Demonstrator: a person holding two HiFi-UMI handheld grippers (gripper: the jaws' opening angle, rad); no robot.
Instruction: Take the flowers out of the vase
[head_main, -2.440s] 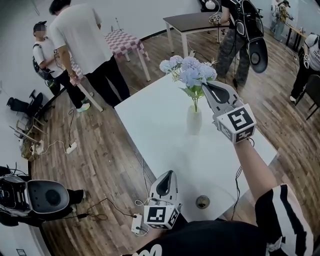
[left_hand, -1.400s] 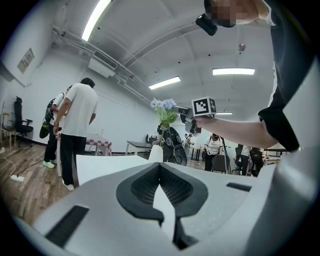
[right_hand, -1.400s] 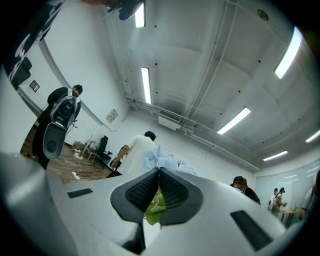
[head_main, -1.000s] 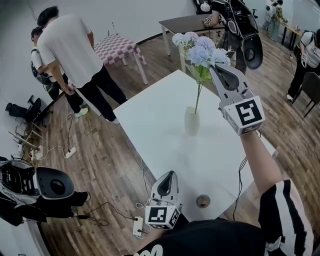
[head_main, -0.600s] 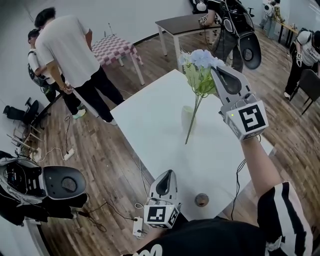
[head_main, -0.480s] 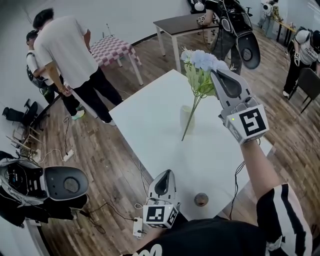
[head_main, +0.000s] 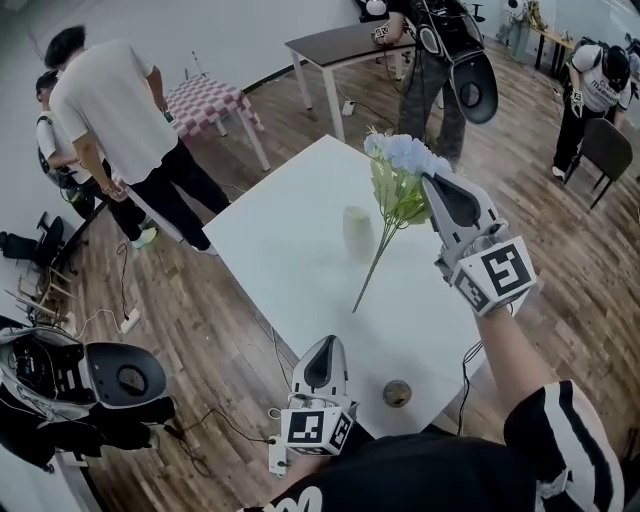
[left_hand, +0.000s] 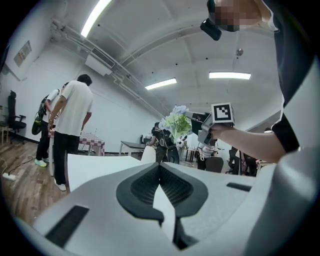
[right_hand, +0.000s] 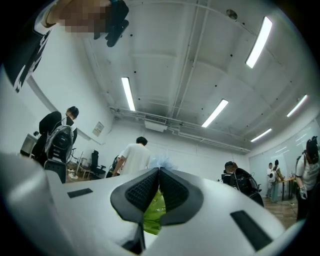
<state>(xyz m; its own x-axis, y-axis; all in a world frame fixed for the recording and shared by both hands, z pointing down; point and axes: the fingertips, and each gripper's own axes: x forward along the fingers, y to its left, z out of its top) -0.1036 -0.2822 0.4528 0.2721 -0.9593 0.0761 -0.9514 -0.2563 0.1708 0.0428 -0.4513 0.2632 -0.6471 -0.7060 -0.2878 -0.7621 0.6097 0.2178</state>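
White table (head_main: 290, 250): spans the space below and ahead of both sets of fingers. A person in a pale shirt (head_main: 105, 100) stands well off to the left of it. Vase (head_main: 357, 232): upright on the table, left of the right gripper's (head_main: 430, 180) fingers, nothing across its mouth. Small round object (head_main: 397, 392): on the near edge, right of the left gripper (head_main: 325, 343). Left jaws are together, with nothing between them. Right jaws are clamped on the foliage of the flowers (head_main: 400, 170). The blooms sit just past the fingertips, and the stem slants down-left, clear of the vase.
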